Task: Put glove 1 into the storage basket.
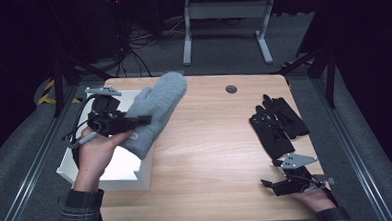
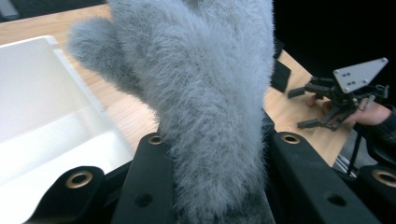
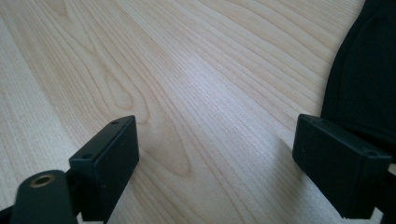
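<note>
A fluffy grey mitten (image 1: 156, 110) hangs in the air over the right edge of a white box (image 1: 119, 169) at the table's left. My left gripper (image 1: 137, 121) is shut on the mitten's cuff end; in the left gripper view the grey mitten (image 2: 205, 93) rises from between the two black jaws. A pair of black gloves (image 1: 277, 123) lies at the table's right. Just in front of them my right gripper (image 1: 267, 185) rests low on the wood, open, with bare table between its jaws. A black glove's edge (image 3: 369, 79) shows beside its right jaw.
The white box (image 2: 42, 107) is open on top, and its inside is bare as far as it shows. A round grey grommet (image 1: 231, 89) sits near the table's far edge. Bare wood (image 1: 210, 150) spans the middle. Desk legs and cables stand beyond the far edge.
</note>
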`<state>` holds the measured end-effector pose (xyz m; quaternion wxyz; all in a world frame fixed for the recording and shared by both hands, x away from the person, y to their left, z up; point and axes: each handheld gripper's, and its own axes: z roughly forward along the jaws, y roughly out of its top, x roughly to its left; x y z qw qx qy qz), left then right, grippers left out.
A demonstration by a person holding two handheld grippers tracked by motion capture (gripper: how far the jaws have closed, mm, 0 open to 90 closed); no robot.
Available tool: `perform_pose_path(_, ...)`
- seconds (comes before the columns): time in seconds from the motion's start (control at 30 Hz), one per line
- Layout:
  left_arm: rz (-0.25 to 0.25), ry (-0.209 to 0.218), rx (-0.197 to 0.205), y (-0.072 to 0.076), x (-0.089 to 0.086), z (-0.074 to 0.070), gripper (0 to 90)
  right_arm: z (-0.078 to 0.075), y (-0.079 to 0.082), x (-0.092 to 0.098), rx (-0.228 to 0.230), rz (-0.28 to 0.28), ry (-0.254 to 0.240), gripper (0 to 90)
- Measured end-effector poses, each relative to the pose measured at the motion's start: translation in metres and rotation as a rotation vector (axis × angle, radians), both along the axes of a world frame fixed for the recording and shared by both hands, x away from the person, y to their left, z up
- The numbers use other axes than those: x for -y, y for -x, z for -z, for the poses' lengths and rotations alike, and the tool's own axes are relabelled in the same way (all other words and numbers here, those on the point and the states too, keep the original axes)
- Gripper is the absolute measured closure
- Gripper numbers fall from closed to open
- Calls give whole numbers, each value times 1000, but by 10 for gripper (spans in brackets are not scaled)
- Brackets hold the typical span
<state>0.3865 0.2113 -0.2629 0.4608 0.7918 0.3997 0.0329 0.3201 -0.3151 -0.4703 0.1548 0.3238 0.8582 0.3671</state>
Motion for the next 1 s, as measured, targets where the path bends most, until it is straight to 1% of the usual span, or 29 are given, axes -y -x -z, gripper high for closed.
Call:
perform_pose_path(0.2,-79,15,-12,4,-31,4,714,0,0,0,0,0,0,149)
perform_pose_path(0.33,-136,11,-21,5,-48,11,714,0,0,0,0,0,0,149)
perform_pose_path(0.4,-162,20,-35,4,-56,17,714,0,0,0,0,1,0,149)
perform_pose_path(0.57,-226,16,-59,1,-65,36,713,0,0,0,0,3,-1,149)
perform_pose_path(0.63,-251,14,-80,-2,-68,47,712,0,0,0,0,3,0,149)
perform_pose_path(0.7,-266,14,-96,-5,-70,57,712,0,0,0,0,3,0,149)
perform_pose_path(0.8,-298,2,-121,-11,-72,74,712,0,0,0,1,3,0,149)
perform_pose_path(1.0,-342,-21,-177,-23,-74,103,708,0,0,0,0,3,-1,149)
